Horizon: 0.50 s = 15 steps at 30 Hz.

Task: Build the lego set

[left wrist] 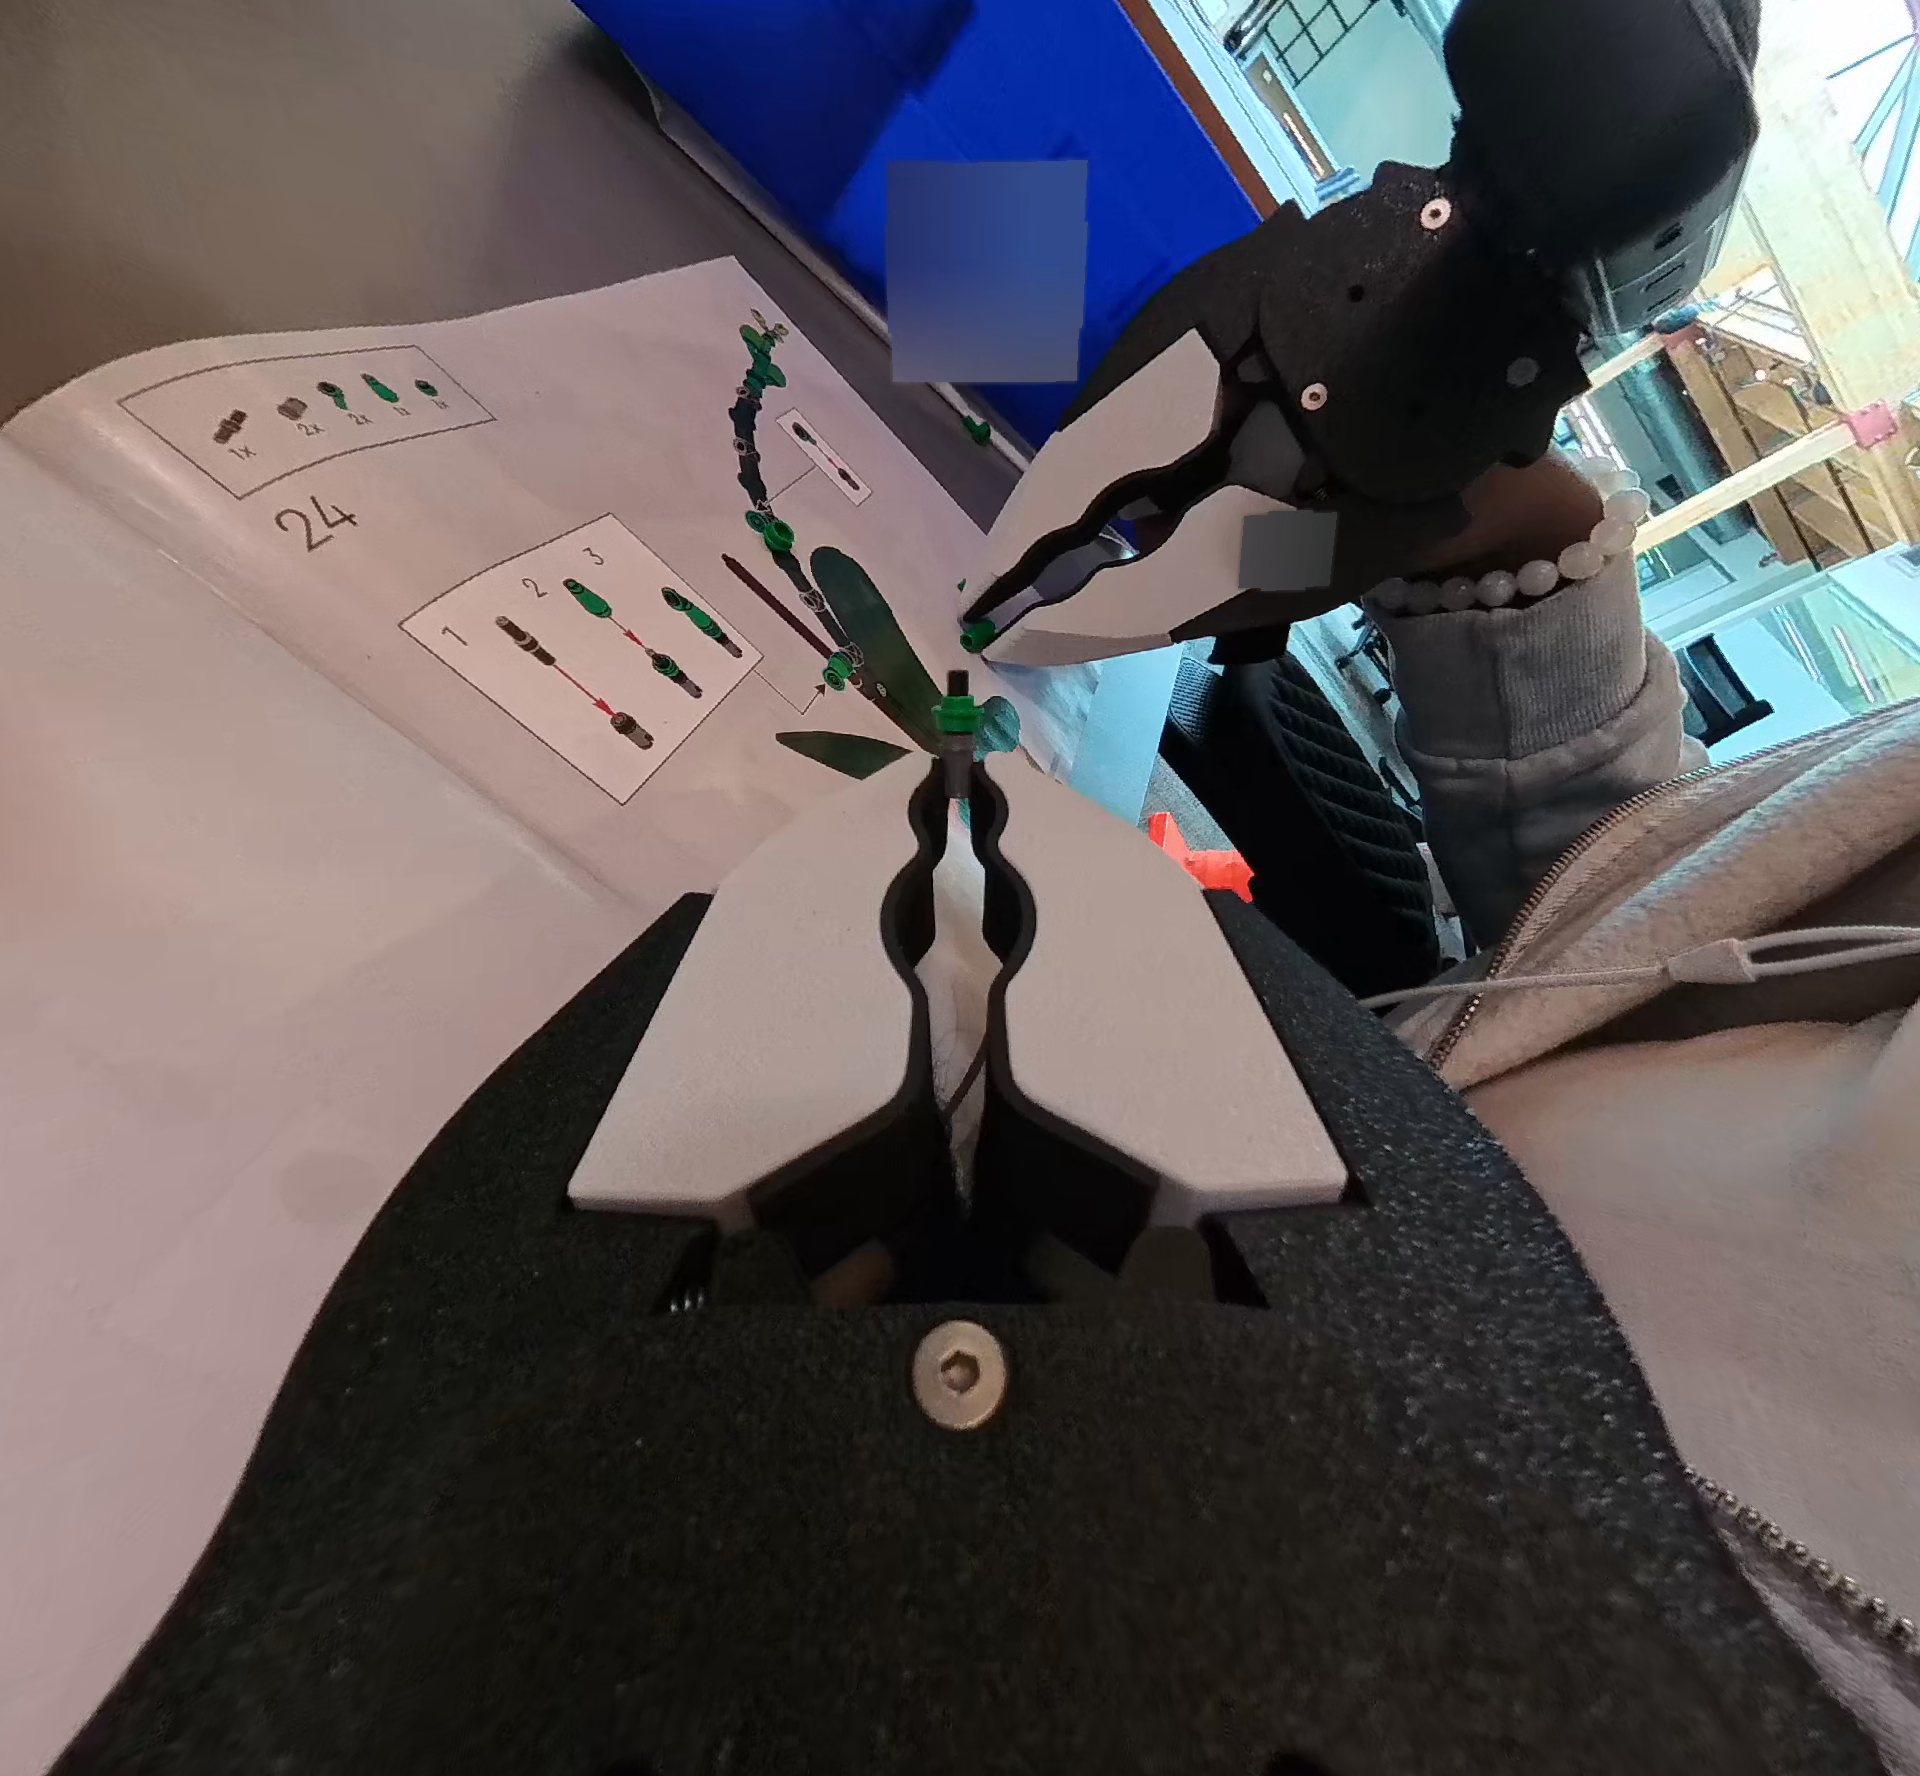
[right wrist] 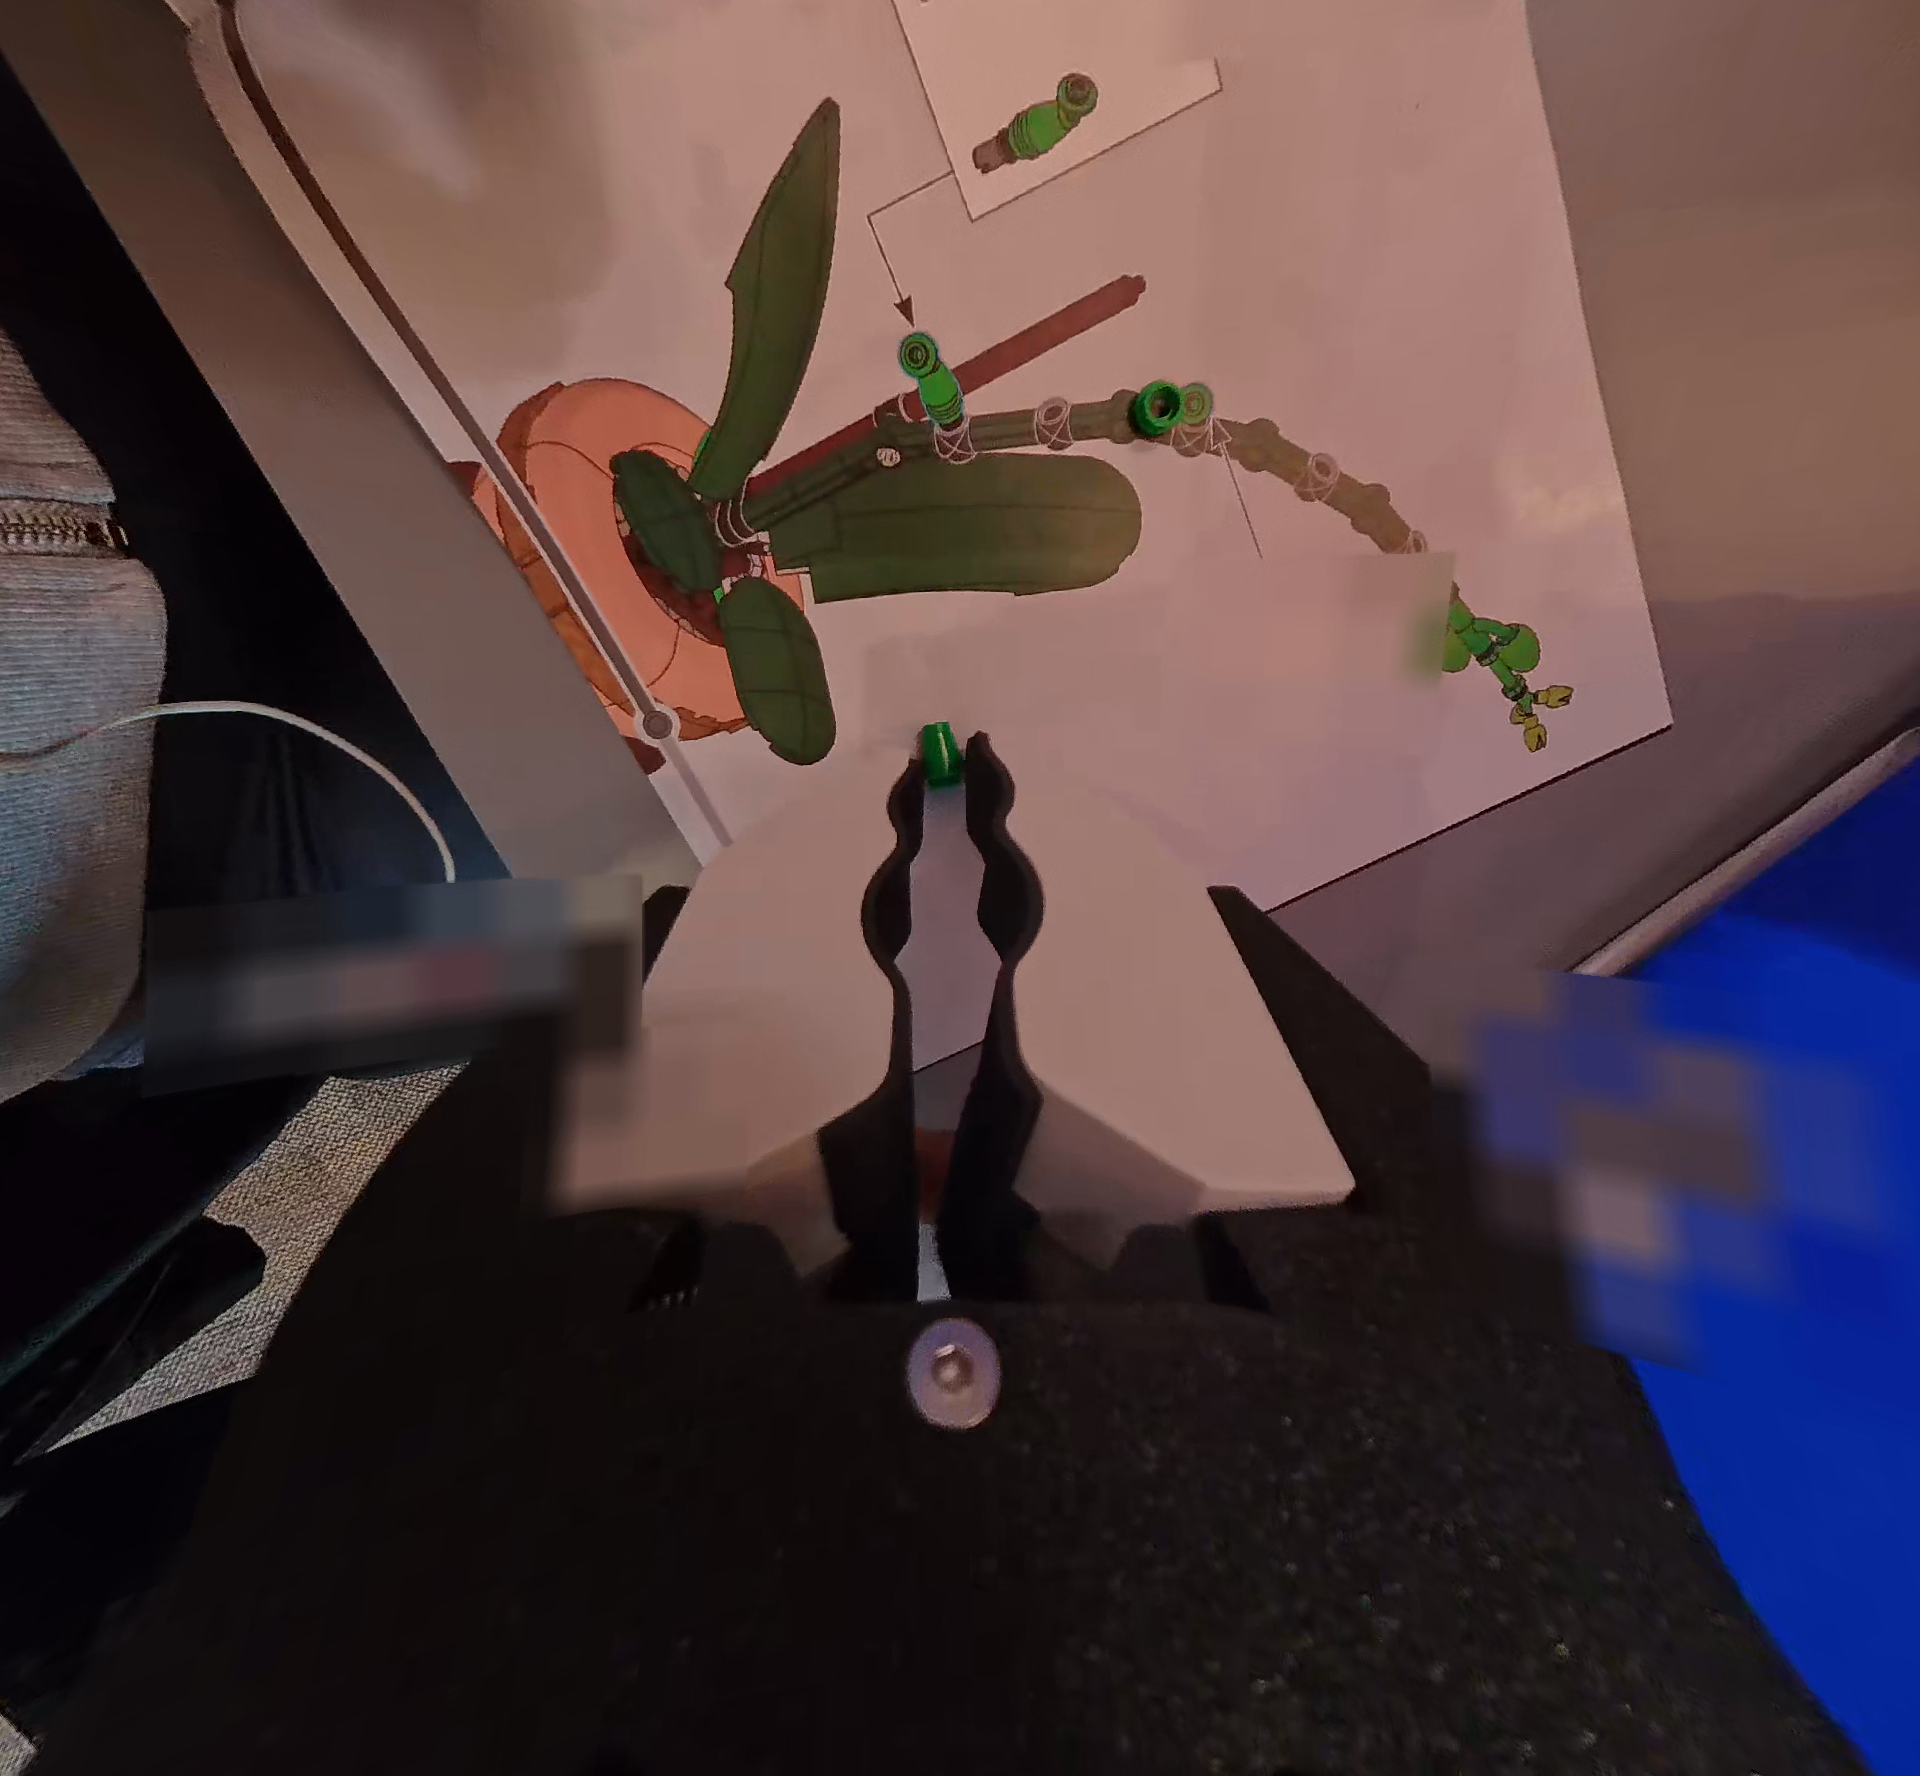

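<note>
Left wrist view: my left gripper (left wrist: 957,770) pinched shut on grey pin (left wrist: 957,774), green collar (left wrist: 956,718) and black tip jutting past fingertips, above open instruction booklet (left wrist: 468,687). My right gripper (left wrist: 977,633) near, up-right.

Right wrist view: right jaws nearly closed, clamping small green piece (right wrist: 940,755) at very tips, over booklet; blue bin (right wrist: 1797,1155) right.

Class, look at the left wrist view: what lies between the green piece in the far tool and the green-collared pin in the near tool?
Nothing solid: only open booklet page behind small green piece and pin.
</note>
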### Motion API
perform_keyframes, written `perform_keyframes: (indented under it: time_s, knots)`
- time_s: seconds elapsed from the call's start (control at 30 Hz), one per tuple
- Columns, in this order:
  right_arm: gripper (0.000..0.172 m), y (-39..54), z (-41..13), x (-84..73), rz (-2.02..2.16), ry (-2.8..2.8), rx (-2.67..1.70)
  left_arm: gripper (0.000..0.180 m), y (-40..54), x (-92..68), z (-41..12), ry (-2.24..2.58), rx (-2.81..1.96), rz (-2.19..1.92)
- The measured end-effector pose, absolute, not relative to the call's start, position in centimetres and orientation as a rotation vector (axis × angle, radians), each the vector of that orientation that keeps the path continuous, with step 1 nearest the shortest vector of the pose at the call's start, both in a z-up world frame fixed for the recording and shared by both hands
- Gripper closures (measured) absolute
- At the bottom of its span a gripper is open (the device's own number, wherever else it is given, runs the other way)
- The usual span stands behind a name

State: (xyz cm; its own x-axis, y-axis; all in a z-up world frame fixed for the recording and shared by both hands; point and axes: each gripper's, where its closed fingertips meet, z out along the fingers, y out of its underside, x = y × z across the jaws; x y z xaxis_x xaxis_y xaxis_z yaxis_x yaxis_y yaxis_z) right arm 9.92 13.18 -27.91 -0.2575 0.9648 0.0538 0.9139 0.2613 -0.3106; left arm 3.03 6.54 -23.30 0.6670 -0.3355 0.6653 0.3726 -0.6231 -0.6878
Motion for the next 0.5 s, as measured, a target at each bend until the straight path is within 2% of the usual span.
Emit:
perform_keyframes:
  time_s: [0.27, 0.5]
  knots:
    - [0.159, 13.06, -27.69, 9.78, 0.255, -2.375, -1.691, 0.178, 6.46, 3.16, -23.27, -0.018, -2.001, -1.018]
    - [0.166, 12.98, -27.94, 9.60, 0.230, -2.447, -1.690, 0.177, 6.35, 3.26, -23.23, -0.004, -2.002, -1.024]
